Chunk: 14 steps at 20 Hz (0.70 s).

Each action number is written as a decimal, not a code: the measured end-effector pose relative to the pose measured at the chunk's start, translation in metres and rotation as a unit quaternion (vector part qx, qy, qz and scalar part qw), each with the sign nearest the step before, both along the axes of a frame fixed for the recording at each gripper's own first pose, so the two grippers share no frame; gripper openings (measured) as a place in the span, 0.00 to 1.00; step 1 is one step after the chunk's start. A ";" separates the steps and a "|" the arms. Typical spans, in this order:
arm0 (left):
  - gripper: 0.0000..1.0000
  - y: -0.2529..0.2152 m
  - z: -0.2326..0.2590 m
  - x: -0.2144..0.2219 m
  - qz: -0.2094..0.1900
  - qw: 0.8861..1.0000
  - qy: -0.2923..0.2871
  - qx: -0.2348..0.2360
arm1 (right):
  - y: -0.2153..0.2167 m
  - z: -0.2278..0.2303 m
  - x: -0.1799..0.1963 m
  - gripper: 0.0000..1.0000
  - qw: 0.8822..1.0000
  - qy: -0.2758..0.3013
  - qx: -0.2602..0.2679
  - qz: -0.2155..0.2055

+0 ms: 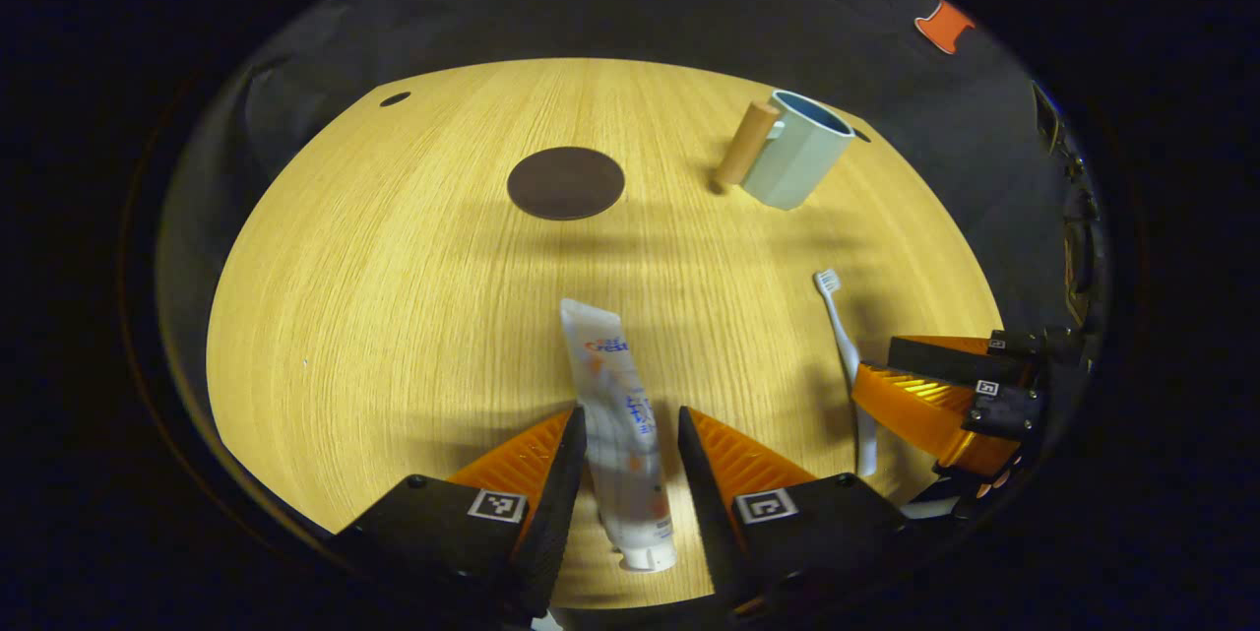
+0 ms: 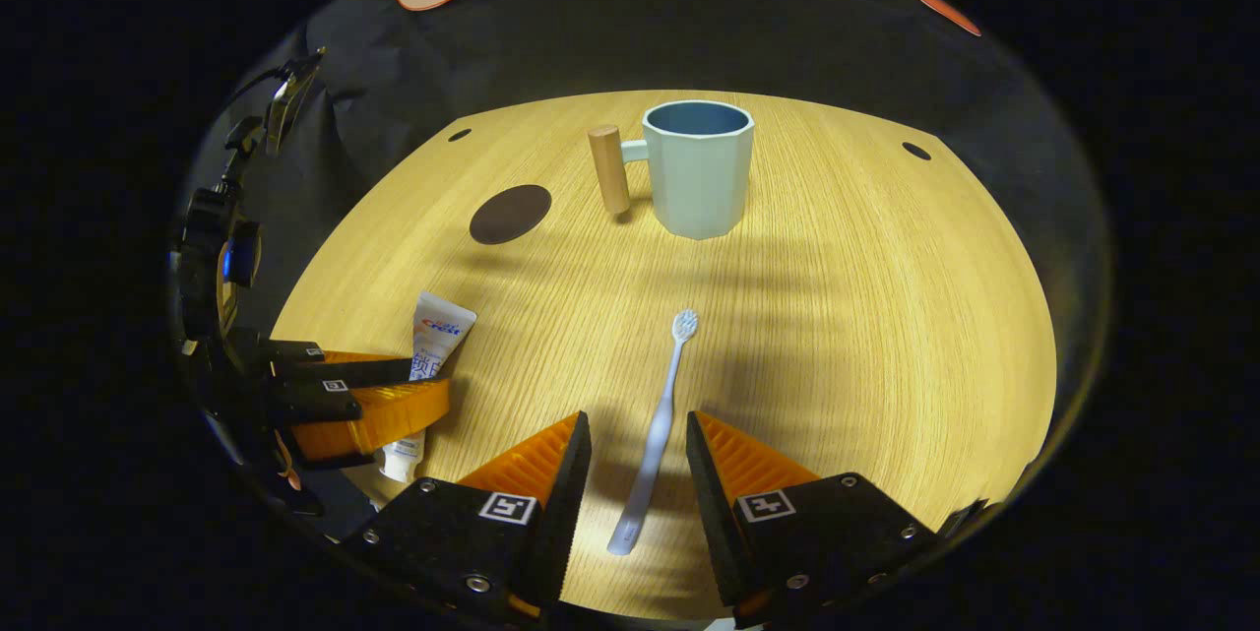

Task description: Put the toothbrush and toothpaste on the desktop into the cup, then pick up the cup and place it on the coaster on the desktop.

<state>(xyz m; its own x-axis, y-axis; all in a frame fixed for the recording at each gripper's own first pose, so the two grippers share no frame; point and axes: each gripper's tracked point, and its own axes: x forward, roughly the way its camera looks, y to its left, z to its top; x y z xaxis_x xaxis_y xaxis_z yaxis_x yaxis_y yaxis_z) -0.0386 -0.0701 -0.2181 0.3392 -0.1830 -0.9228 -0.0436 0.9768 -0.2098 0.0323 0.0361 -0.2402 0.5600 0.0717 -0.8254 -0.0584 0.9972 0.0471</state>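
The wooden surface (image 2: 837,316) carries everything the task needs, lit brightly against the dark booth. The pale blue cup (image 2: 698,168) stands upright toward the far side, its wooden handle (image 2: 609,168) sticking out to one side, and it looks empty. The dark round coaster (image 1: 565,182) lies flat and bare, well apart from the cup. The toothpaste (image 1: 618,424) lies flat, cap end nearest the camera, between the jaws of the left gripper (image 1: 630,459), which stand open on either side of the tube; the pictures do not settle whether either one touches it. The toothbrush (image 2: 655,424) lies flat too, bristles pointing toward the cup, its handle running between the open jaws of the right gripper (image 2: 638,464), with a gap showing on both sides. The step in hand appears to be the first grasp, both items straddled but neither held. To do it well, each gripper should probably settle low enough that the pads meet the sides of the object rather than skim its top, then close squarely. The thin toothbrush handle leaves little to catch, so it may roll or slip out; the soft tube will likely squash, so a moderate squeeze near its middle seems wiser.
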 end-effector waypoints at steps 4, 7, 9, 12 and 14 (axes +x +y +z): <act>0.51 -0.003 0.000 0.012 -0.012 1.000 0.011 0.019 | 0.002 -0.012 -0.001 0.48 1.000 0.020 -0.006 0.007; 0.43 0.000 0.006 0.029 -0.027 0.999 0.019 0.035 | -0.001 -0.017 -0.003 0.45 0.999 0.026 -0.023 0.008; 0.22 0.001 0.013 0.048 -0.026 0.999 0.019 0.035 | -0.003 -0.022 -0.002 0.34 0.999 0.032 -0.032 0.005; 0.23 -0.002 0.034 0.078 -0.032 0.999 0.015 0.028 | -0.003 -0.019 0.000 0.26 0.999 0.025 -0.038 0.004; 0.16 -0.006 0.051 0.103 -0.038 0.999 0.008 0.022 | -0.003 -0.021 0.002 0.16 0.999 0.024 -0.042 0.017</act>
